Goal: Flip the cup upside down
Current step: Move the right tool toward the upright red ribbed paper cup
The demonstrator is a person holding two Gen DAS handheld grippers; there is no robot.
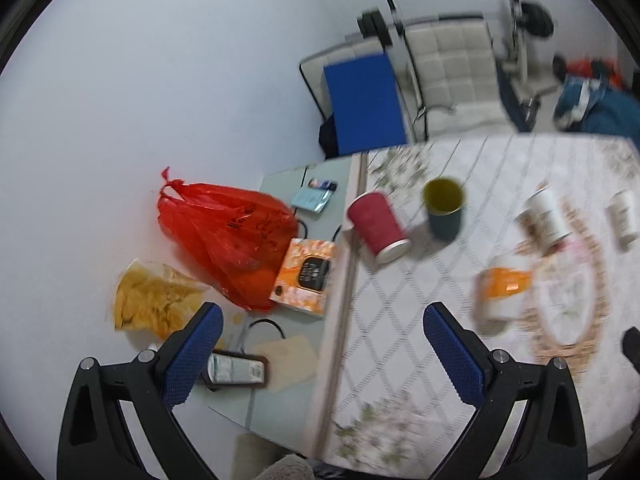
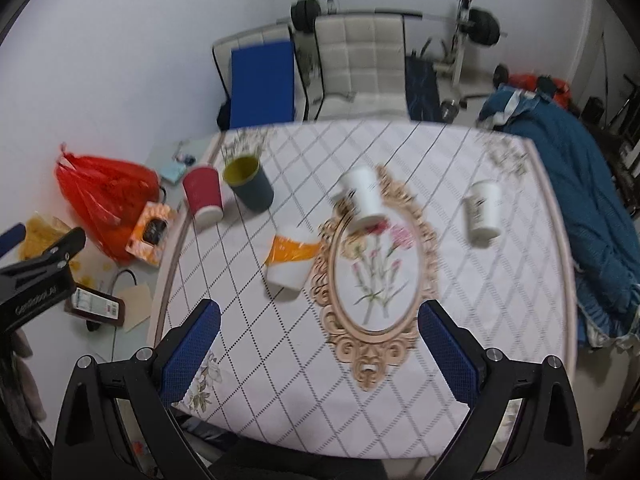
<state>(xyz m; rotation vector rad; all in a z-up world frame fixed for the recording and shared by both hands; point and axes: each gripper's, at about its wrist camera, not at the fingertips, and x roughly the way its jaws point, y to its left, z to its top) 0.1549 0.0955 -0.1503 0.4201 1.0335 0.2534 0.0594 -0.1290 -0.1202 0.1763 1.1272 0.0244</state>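
Observation:
Several cups stand on the patterned table (image 2: 400, 400). A dark cup with a yellow inside (image 2: 248, 182) (image 1: 444, 208) stands mouth up at the far left. Beside it a red paper cup (image 2: 203, 195) (image 1: 377, 225) stands upside down. An orange-and-white cup (image 2: 290, 259) (image 1: 500, 292), a white cup (image 2: 365, 198) (image 1: 544, 220) and another white cup (image 2: 482, 213) (image 1: 623, 214) also stand upside down. My left gripper (image 1: 320, 344) is open and empty, above the table's left edge. My right gripper (image 2: 319, 340) is open and empty, above the table's near side.
A side surface left of the table holds a red plastic bag (image 1: 224, 236), a bag of chips (image 1: 152, 304), an orange box (image 1: 306, 276) and a phone (image 1: 236, 370). White chairs (image 2: 360, 60), a blue board (image 2: 262, 84) and gym gear stand behind. A blue blanket (image 2: 580, 184) lies at the right.

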